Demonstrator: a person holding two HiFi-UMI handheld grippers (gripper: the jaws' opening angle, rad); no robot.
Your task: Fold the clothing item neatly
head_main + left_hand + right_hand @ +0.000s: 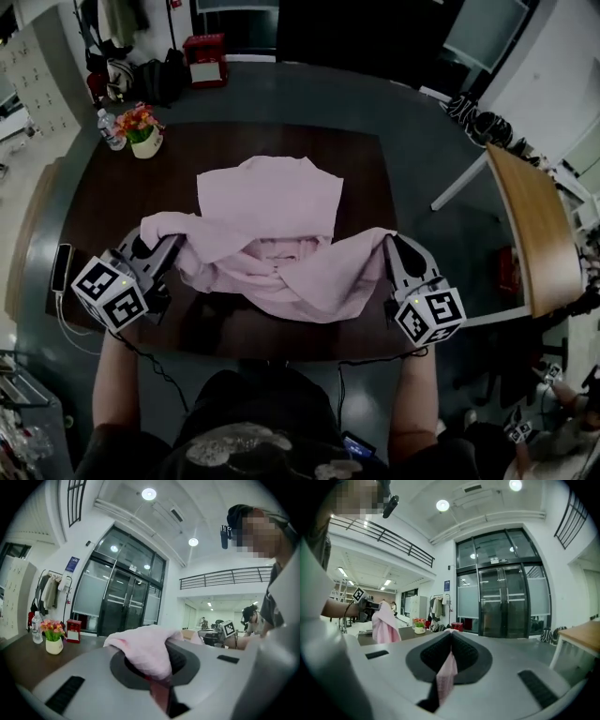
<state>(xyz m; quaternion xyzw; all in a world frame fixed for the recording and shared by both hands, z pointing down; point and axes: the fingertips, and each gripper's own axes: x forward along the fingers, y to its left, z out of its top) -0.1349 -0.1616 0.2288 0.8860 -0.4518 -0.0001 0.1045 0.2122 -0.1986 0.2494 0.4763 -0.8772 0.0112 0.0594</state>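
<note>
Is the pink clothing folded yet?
Not yet: the pink garment hangs bunched between the left gripper and right gripper, far part on the table.

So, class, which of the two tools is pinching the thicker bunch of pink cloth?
The left tool: a fat wad of the pink fabric garment bulges over its jaws, while the right tool nips only a thin edge.

Flower pot (145,141) beside a water bottle (110,129); red box (205,60); perhaps a phone (62,266)

Your garment (272,234) lies mid-tabletop (356,159); the flowerpot (145,141) and bottle (109,129) stand beyond it to its left, the phone (62,266) at its left.
</note>
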